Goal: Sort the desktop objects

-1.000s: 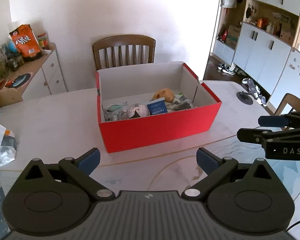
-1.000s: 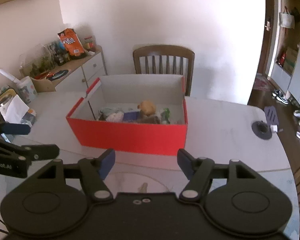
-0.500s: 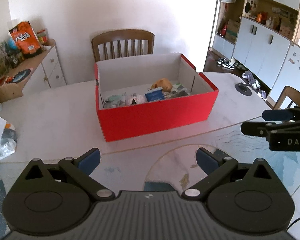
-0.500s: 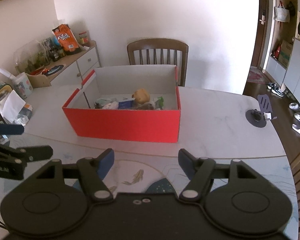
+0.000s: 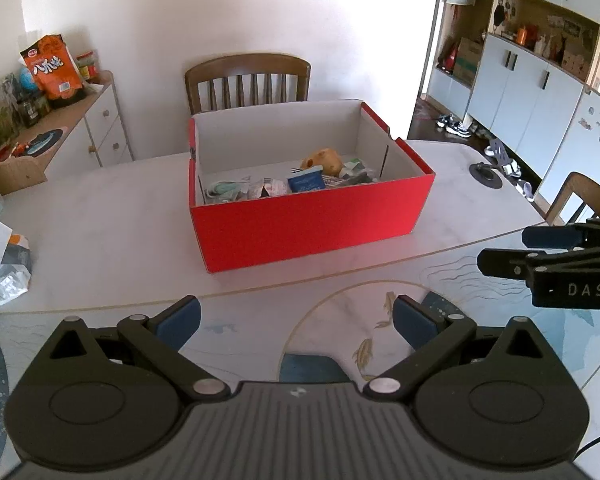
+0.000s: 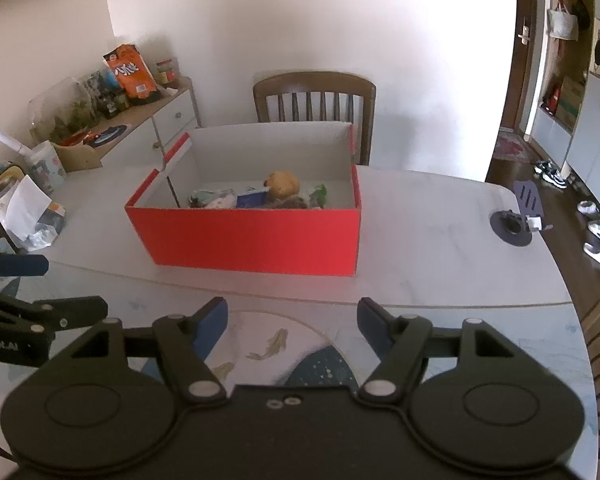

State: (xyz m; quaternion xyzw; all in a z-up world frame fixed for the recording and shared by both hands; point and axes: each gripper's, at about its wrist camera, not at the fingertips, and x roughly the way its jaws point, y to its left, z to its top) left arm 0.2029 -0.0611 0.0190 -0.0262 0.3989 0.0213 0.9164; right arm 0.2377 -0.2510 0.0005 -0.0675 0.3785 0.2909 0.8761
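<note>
Filling red box (image 5: 312,224) on white table (image 5: 100,232), wooden chair (image 5: 248,80) behind, both grippers spread, empty.

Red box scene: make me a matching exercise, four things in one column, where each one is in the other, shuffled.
Things:
1. red box
2. wooden chair
3. orange snack bag
4. left hand-held gripper

Places:
A. on the sideboard by the wall
B. behind the table's far edge
C. open, above the fish-patterned mat
D. middle of the table, holding sorted items

Pairs: 1-D, 2-B, 3-A, 4-C
</note>
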